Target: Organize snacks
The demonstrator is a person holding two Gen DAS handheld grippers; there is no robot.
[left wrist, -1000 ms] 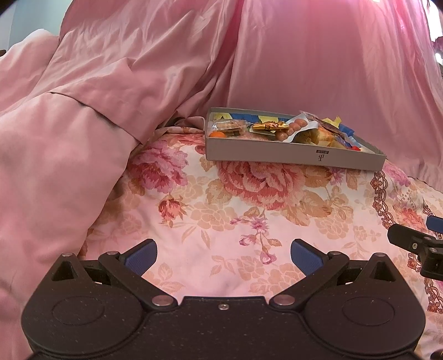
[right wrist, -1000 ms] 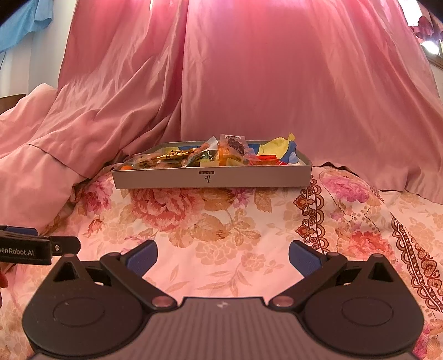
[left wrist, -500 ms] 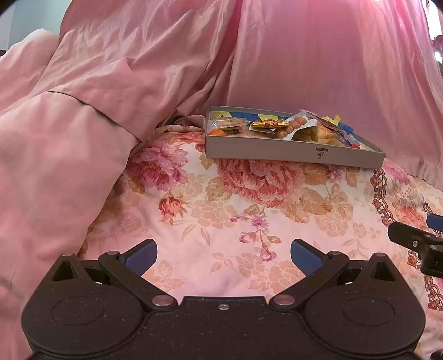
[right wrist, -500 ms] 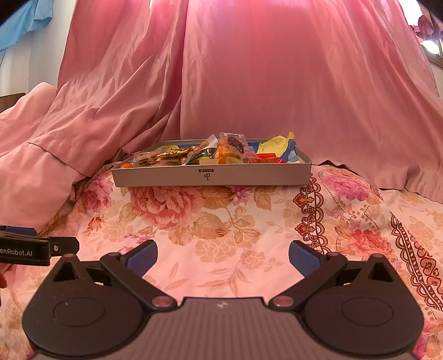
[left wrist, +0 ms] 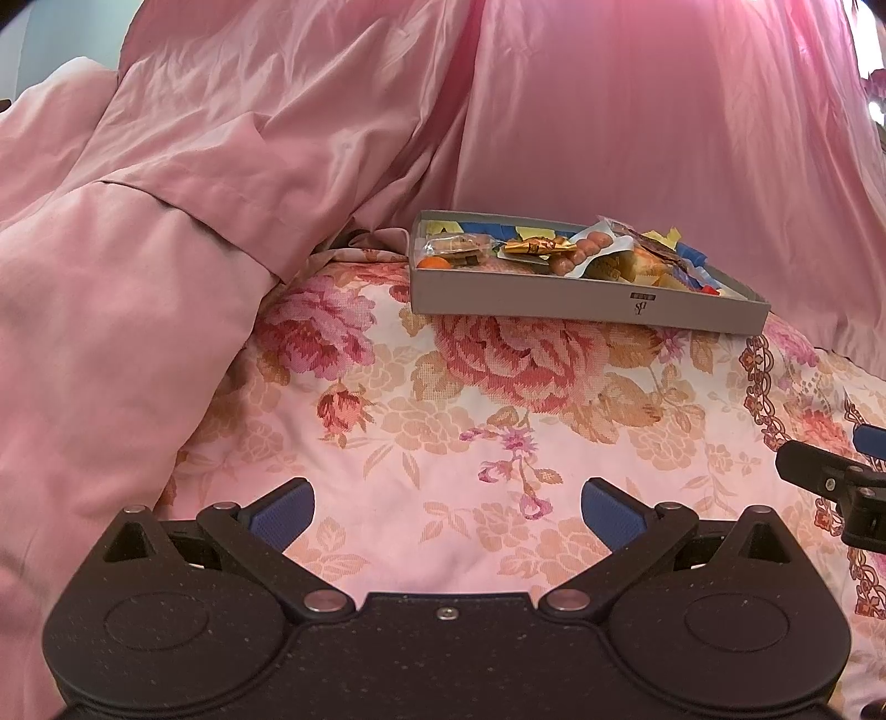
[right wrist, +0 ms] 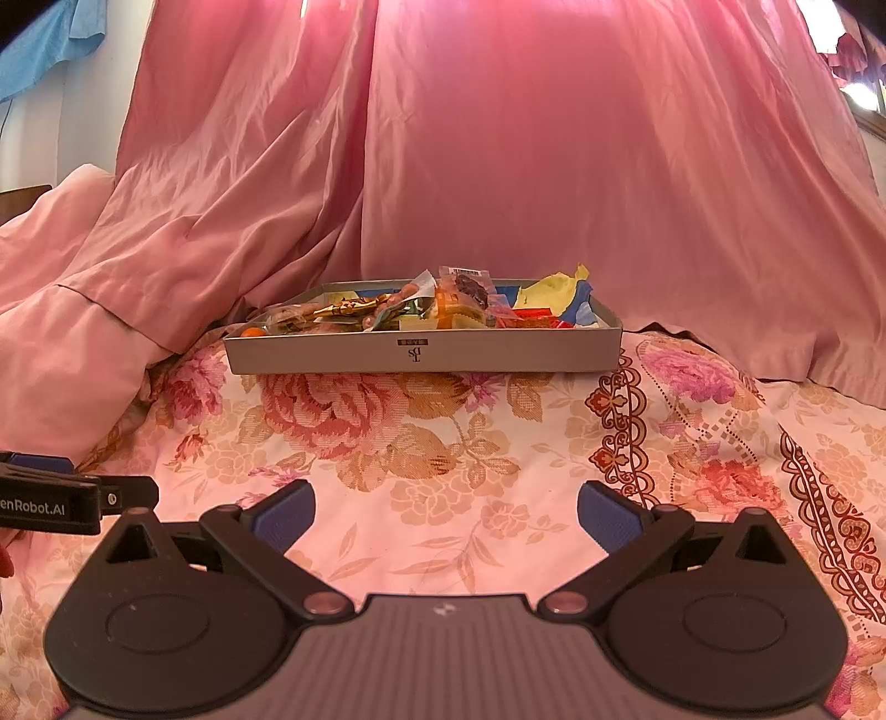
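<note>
Both the left claw [left wrist: 447, 509] and right claw [right wrist: 446, 512] gape wide and empty over the bed [right wrist: 443, 471], well short of the grey box [right wrist: 423, 350], whose heaped snacks [right wrist: 421, 304] overlap too much to separate.

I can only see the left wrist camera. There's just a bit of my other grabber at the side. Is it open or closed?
Observer: The right gripper is open, with nothing between its fingers, only flowery bedspread below.
Operator: Is there anything blue in the room besides the finger pads?
Observer: Yes. The right wrist view shows a blue cloth hanging in the top left corner, above the pink sheets.
Operator: Does my left grabber have any writing on it?
Observer: Yes. Seen from the side, the left gripper has white lettering ending in "Robot.AI"; the start is cut off.
</note>
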